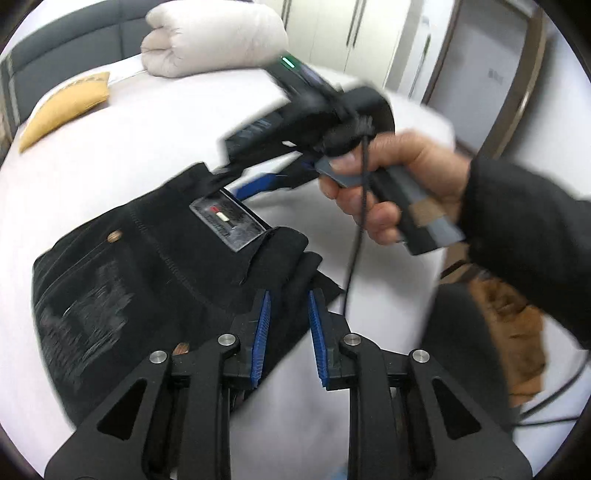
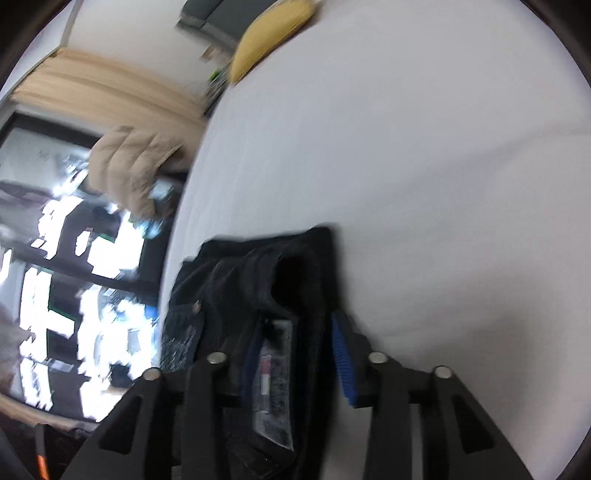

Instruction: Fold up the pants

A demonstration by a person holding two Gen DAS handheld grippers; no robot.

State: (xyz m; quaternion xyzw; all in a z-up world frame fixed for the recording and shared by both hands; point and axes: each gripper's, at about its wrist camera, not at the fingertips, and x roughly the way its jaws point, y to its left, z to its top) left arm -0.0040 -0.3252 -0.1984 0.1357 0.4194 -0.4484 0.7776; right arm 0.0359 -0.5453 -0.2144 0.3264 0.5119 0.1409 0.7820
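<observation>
Black pants (image 1: 147,280) lie folded on the white bed (image 1: 110,155), with the waistband patch (image 1: 229,221) facing up. My left gripper (image 1: 288,306) is open, its blue pads just above the pants' near edge, holding nothing. My right gripper (image 1: 236,181), held in a hand, reaches down to the waistband at the far corner. In the right wrist view the right gripper (image 2: 295,332) stands open with the pants (image 2: 240,280) and the patch lying between its blue fingers (image 2: 343,358). The view is blurred.
A yellow pillow (image 1: 62,107) and a rolled white duvet (image 1: 214,37) lie at the head of the bed. A grey headboard (image 1: 74,40) is behind. Wardrobe doors (image 1: 351,33) and a door stand at the right. A black cable (image 1: 354,236) hangs from the right gripper.
</observation>
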